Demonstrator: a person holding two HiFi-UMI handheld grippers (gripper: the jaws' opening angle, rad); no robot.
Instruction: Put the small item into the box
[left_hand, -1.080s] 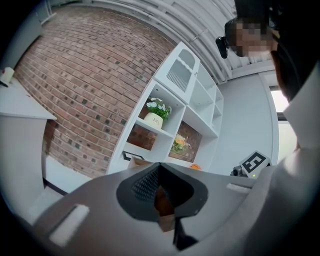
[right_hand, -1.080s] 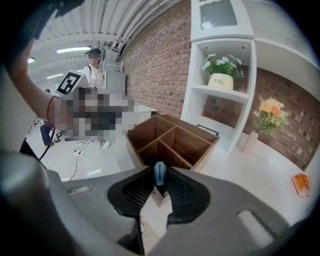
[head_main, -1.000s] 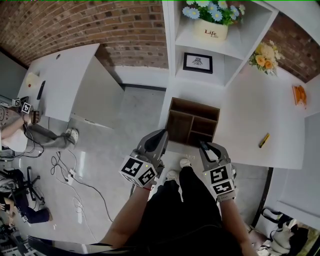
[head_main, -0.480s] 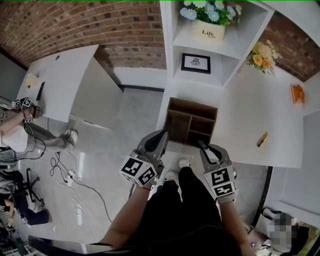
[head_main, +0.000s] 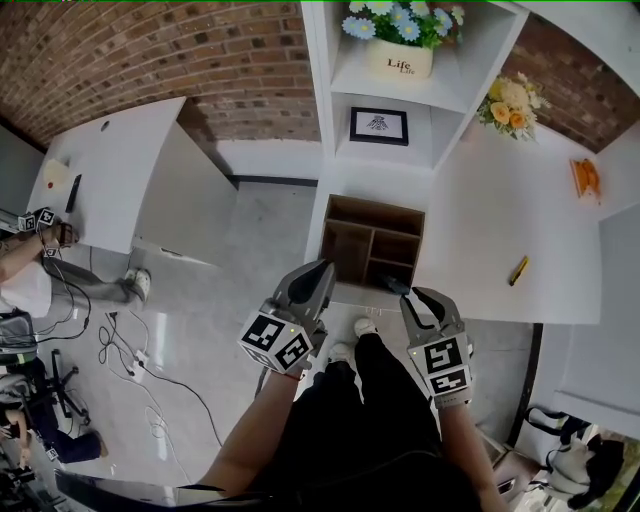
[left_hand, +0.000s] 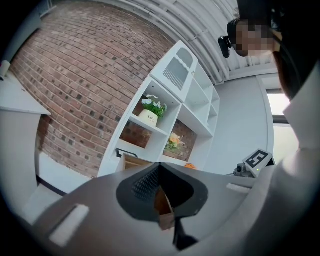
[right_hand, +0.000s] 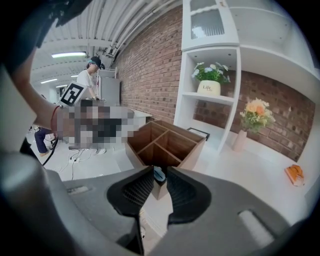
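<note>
The brown wooden box (head_main: 345, 246) with several open compartments stands at the near edge of the white table (head_main: 480, 230). In the right gripper view the box (right_hand: 178, 146) lies just beyond the jaws. My right gripper (head_main: 408, 292) is shut on a small blue-and-dark item (right_hand: 159, 174), held just short of the box's near right corner. My left gripper (head_main: 322, 272) hovers off the table's edge, in front of the box's near left side. Its jaws are shut with nothing between them, as the left gripper view also shows of this gripper (left_hand: 159, 175).
A yellow pen-like object (head_main: 517, 270) lies on the table right of the box, and an orange item (head_main: 585, 177) farther right. Behind the box are a framed picture (head_main: 378, 125), a potted plant (head_main: 398, 55) on shelves and a flower vase (head_main: 508, 103). Cables (head_main: 140, 350) and a person are on the floor at left.
The view has shifted, so the box and shelves sit a little further left and up. The right gripper has edged toward the box with the item still held. The left gripper stays put.
</note>
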